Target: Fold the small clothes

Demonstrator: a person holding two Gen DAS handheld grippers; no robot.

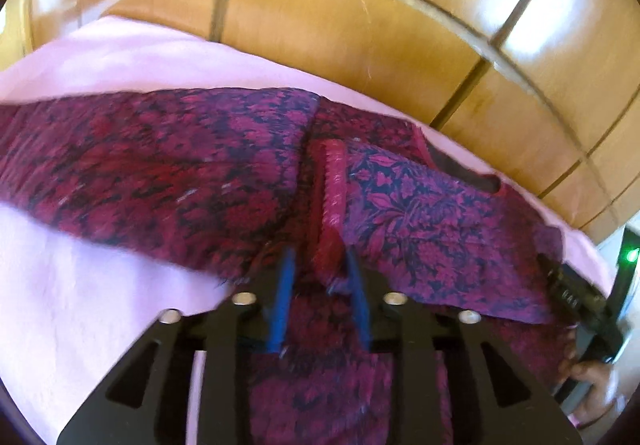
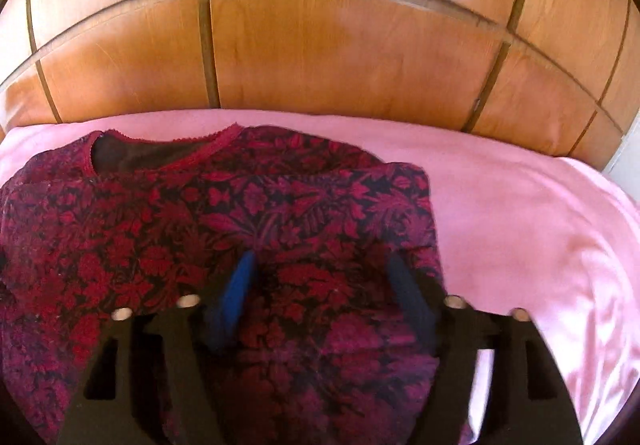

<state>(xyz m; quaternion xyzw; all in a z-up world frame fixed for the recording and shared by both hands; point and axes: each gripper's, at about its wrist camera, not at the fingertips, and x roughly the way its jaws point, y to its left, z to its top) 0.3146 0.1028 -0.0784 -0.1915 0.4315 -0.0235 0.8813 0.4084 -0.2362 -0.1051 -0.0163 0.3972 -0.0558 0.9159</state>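
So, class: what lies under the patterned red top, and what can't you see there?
A pink sheet lies under the patterned red top, showing on all its visible sides. Whatever sits beneath the top's middle is covered.

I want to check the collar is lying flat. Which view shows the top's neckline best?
The right wrist view: the neckline shows as a full curved red trim with the dark inside visible, unobstructed. The left wrist view catches only part of the neckline from the side, at the garment's far edge and blurred.
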